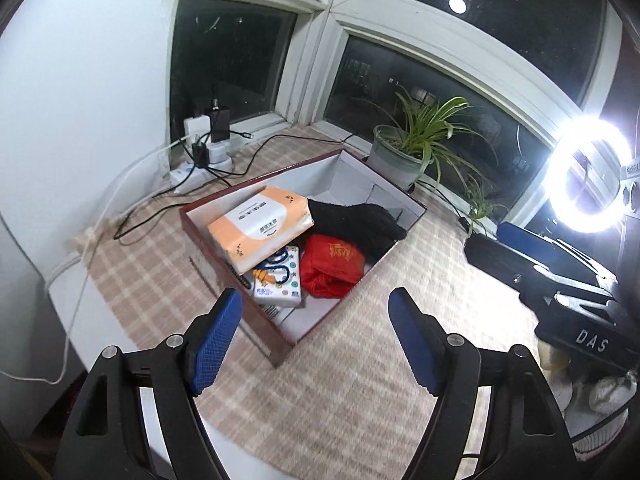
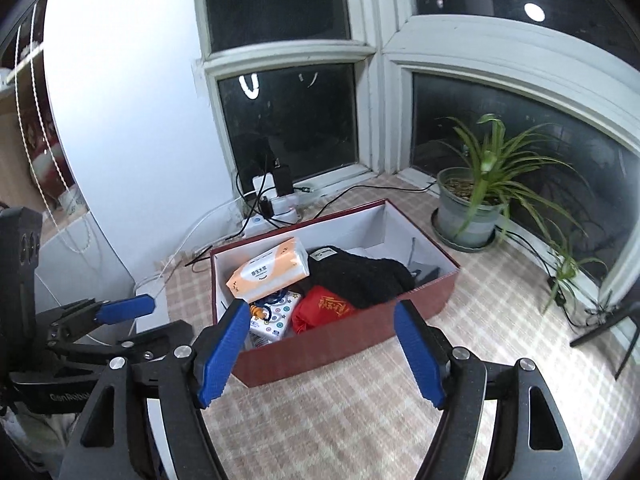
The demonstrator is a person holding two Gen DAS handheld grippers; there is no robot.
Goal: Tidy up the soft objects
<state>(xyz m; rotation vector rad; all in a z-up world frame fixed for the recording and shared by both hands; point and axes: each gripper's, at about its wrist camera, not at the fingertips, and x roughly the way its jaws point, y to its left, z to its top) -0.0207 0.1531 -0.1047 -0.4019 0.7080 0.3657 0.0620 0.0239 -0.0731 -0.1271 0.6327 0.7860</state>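
Observation:
A dark red box (image 1: pixel 280 344) with a white inside stands on the checked tablecloth; it also shows in the right wrist view (image 2: pixel 360 340). In it lie an orange tissue pack (image 1: pixel 262 226) (image 2: pixel 272 272), a black knitted cloth (image 1: pixel 360 220) (image 2: pixel 360 276), a red folded cloth (image 1: pixel 332 266) (image 2: pixel 322 308) and a small white tissue pack (image 1: pixel 278 284) (image 2: pixel 274 322) with carabiners on top. My left gripper (image 1: pixel 316 340) is open and empty, just in front of the box corner. My right gripper (image 2: pixel 320 352) is open and empty, in front of the box's near wall.
A potted plant (image 1: pixel 404 148) (image 2: pixel 472 212) stands behind the box by the window. A power strip with chargers and cables (image 1: pixel 204 156) (image 2: pixel 272 204) lies at the back left. A ring light (image 1: pixel 588 176) glares at the right. The table edge runs along the left.

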